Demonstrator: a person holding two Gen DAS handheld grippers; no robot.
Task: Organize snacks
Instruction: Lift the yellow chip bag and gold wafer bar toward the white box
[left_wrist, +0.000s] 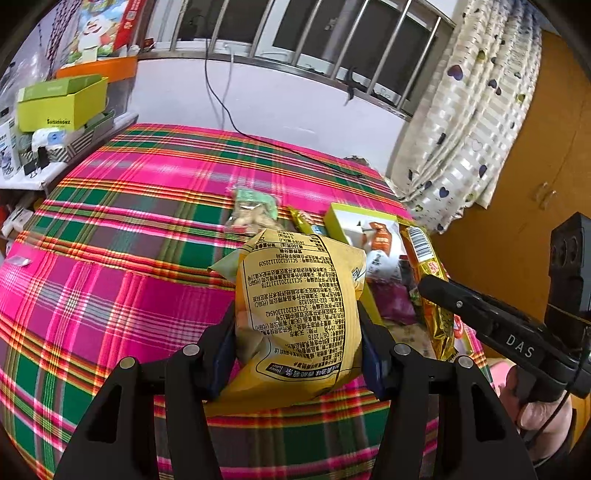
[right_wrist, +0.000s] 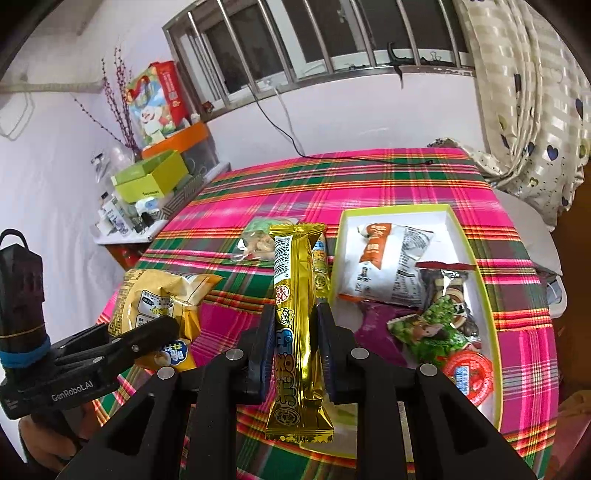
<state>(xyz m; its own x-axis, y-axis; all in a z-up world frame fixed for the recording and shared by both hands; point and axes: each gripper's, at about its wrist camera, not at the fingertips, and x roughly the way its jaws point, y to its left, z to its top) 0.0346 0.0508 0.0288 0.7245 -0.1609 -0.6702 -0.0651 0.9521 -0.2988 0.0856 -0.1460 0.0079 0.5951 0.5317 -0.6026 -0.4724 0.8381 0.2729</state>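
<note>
Yellow snack bag (left_wrist: 295, 314): held above the plaid cloth, left gripper (left_wrist: 297, 354) clamped across its lower half. Light, puffy, crushable; hold gently. Gold wafer bar (right_wrist: 299, 332): right gripper (right_wrist: 295, 350) closed mid-length, near the green-rimmed box (right_wrist: 476, 273). Foil likely slippery.

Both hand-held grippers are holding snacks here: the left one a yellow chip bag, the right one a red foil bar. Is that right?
Not quite. The right hand-held gripper is shut on a gold foil snack bar, not a red one, as the right wrist view shows. The left hand-held gripper does hold the yellow chip bag.
</note>
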